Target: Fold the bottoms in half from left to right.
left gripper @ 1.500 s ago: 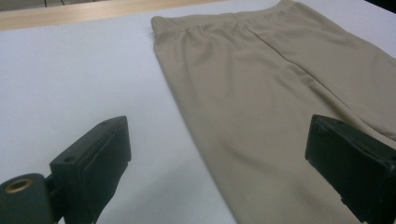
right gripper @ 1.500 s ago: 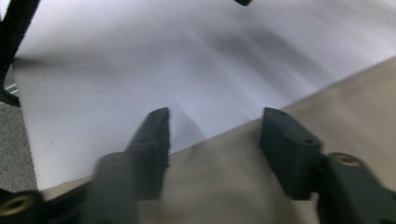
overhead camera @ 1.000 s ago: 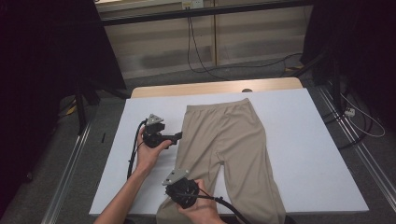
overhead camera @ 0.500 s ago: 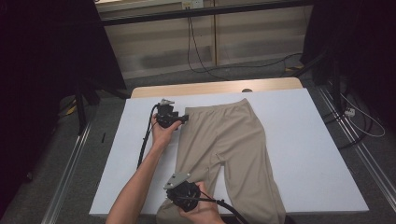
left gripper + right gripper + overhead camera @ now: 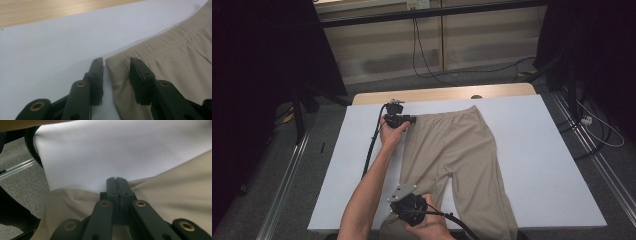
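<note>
the beige knit trousers (image 5: pixel 457 165) lie flat on the white table cover (image 5: pixel 537 150); the left gripper (image 5: pixel 116 65) has travelled up to the waistband corner, jaws apart astride it — a grasp looks imminent — while the right gripper (image 5: pixel 116 181) stays clamped on the leg hem

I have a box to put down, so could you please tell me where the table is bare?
The white table is bare right of the beige trousers, and in a narrower strip to their left, crossed by the person's left forearm. The near edge is crowded around the right gripper.
</note>
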Available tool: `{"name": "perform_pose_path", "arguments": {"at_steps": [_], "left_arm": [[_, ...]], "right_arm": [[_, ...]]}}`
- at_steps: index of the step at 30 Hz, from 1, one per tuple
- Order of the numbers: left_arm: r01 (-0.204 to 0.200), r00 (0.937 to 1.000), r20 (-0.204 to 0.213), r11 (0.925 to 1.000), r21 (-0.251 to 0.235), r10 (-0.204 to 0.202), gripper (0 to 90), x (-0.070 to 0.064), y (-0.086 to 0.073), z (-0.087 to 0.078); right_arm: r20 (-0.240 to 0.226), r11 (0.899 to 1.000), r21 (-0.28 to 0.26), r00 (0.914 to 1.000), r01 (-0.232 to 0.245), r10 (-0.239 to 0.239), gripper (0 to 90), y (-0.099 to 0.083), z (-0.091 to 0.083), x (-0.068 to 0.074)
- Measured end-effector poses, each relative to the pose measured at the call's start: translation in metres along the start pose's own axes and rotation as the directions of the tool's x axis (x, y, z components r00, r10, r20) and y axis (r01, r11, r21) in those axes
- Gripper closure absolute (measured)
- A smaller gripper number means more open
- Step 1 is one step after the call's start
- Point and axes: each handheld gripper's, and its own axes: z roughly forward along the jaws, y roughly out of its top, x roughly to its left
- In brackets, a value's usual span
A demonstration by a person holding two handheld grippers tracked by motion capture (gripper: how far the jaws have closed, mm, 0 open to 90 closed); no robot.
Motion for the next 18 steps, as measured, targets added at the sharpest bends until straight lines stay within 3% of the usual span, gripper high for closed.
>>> {"name": "perform_pose_path", "arguments": {"at_steps": [4,5,6,7,8,10,12,18], "left_arm": [[-0.012,0.9996,-0.026,0.9997,0.022,0.013,67.3,-0.005,0.003,0.001],[0.012,0.9999,0.001,0.9997,0.023,-0.013,71.9,-0.005,0.003,0.001],[0.012,0.9999,0.001,0.9997,0.023,-0.013,79.5,-0.005,0.003,0.001],[0.013,0.9999,0.004,0.9996,0.025,-0.013,79.5,-0.004,0.004,0.000],[0.031,0.9994,0.014,0.9992,0.023,-0.031,85.3,-0.002,0.005,-0.001],[0.038,0.9989,0.027,0.9989,0.026,-0.039,85.8,0.000,0.005,-0.002],[0.084,0.9957,0.039,0.9965,0.002,-0.084,85.9,0.003,0.006,-0.005],[0.109,0.9934,0.041,0.9932,-0.043,-0.107,85.9,0.007,0.024,-0.023]], "right_arm": [[0.002,1.000,0.000,1.0000,-0.003,0.003,90.0,0.000,0.000,0.000],[0.004,1.000,0.000,1.0000,-0.006,0.006,90.0,0.001,0.000,0.000],[0.001,1.000,-0.002,0.9999,-0.015,0.015,90.0,0.001,0.000,0.000],[0.001,1.000,-0.002,0.9999,-0.015,0.015,90.0,0.001,0.000,0.000],[-0.001,0.999,-0.006,0.9994,-0.035,0.035,90.0,0.000,0.000,0.000],[-0.004,0.999,-0.009,0.9993,-0.037,0.037,90.0,0.000,-0.001,-0.001],[-0.007,0.999,-0.013,0.9993,-0.038,0.038,90.0,0.001,-0.002,-0.002],[-0.015,0.997,-0.067,0.9988,-0.048,0.047,90.0,0.015,-0.014,-0.004]]}}
